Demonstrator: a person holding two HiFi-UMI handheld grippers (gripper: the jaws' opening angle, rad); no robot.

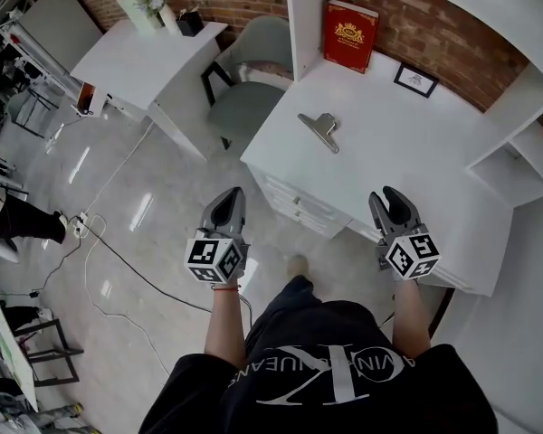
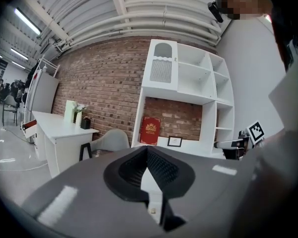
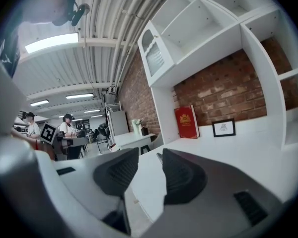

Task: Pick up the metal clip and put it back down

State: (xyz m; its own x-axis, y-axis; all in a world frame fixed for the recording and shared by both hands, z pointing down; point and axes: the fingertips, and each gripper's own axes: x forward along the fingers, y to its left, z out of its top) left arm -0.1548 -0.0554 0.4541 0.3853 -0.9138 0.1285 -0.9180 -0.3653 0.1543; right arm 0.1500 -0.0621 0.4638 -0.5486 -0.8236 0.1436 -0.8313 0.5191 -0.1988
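The metal clip (image 1: pixel 319 130) lies flat on the white desk (image 1: pixel 407 152), near its far left part, with nothing touching it. Both grippers hover short of the desk's near edge, pointing toward it. My left gripper (image 1: pixel 231 195) hangs over the floor, left of the desk corner; in the left gripper view its pads (image 2: pixel 159 168) meet at the tips with nothing between them. My right gripper (image 1: pixel 389 197) is at the desk's front edge, its fingers (image 3: pixel 181 175) apart and empty. The clip is well ahead of both grippers.
A red book (image 1: pixel 349 34) and a small framed picture (image 1: pixel 415 80) lean on the brick wall at the desk's back. White shelving (image 1: pixel 516 143) rises at the right. A grey chair (image 1: pixel 249 89) and a second white desk (image 1: pixel 145 48) stand to the left; cables (image 1: pixel 118 251) cross the floor.
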